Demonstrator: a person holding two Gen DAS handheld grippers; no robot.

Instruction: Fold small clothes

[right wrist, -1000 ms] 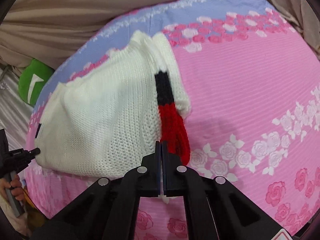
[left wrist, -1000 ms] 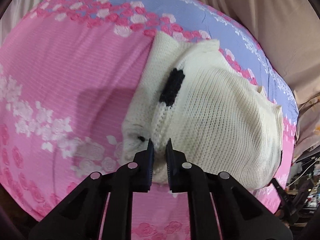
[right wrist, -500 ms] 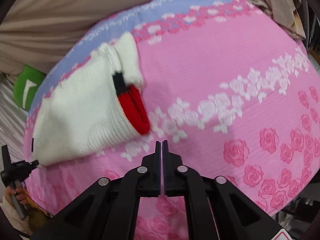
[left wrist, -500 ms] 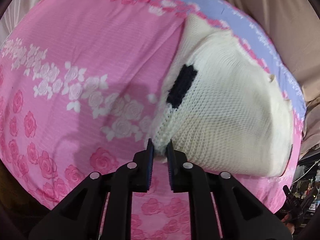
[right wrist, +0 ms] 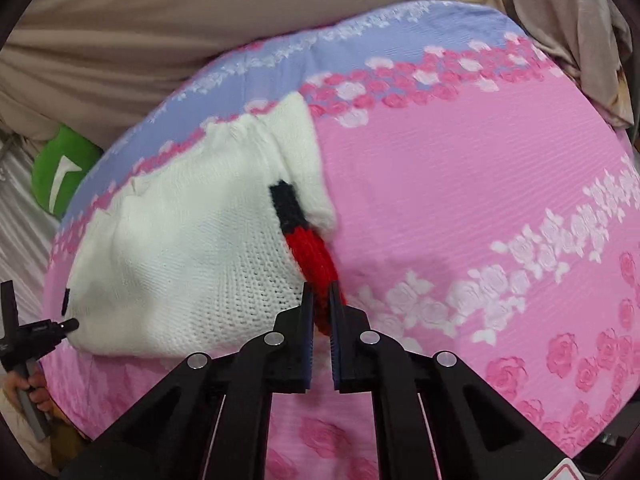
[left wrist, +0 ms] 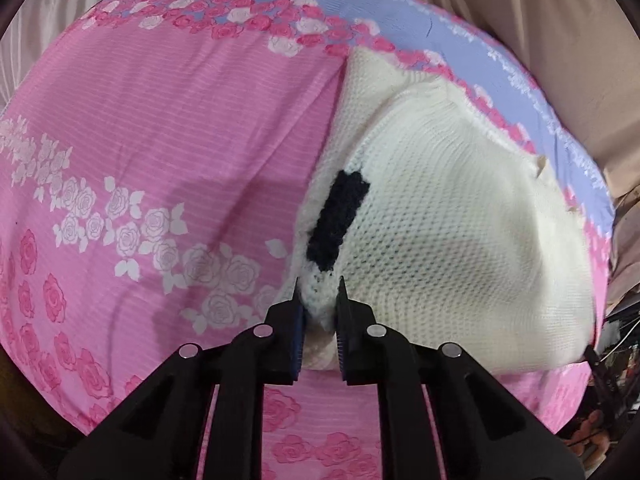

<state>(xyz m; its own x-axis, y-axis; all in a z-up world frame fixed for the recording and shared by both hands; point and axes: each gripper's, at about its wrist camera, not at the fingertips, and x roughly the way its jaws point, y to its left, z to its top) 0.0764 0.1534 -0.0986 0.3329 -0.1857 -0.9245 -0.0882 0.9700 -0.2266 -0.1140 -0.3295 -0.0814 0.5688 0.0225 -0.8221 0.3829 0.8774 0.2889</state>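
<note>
A small white knit sweater point(left wrist: 448, 236) lies on the pink rose-print bed sheet point(left wrist: 160, 128), with both sleeves folded in over the body. In the left wrist view my left gripper point(left wrist: 318, 292) is shut on the white cuff below the sleeve's black band point(left wrist: 340, 220). In the right wrist view the sweater point(right wrist: 192, 256) lies left of centre. My right gripper point(right wrist: 319, 294) is shut on the red cuff point(right wrist: 316, 264) of the other sleeve, below its black band point(right wrist: 288, 208).
The bed has a lilac border point(right wrist: 360, 40) at the far edge against beige fabric point(right wrist: 160, 32). A green cushion point(right wrist: 60, 168) sits at far left. The other gripper point(right wrist: 32, 340) and a hand show at the lower left.
My right gripper moved back onto the sweater, opened from fully shut and closed on the red cuff. My left gripper stays on the white cuff as the view shifts.
</note>
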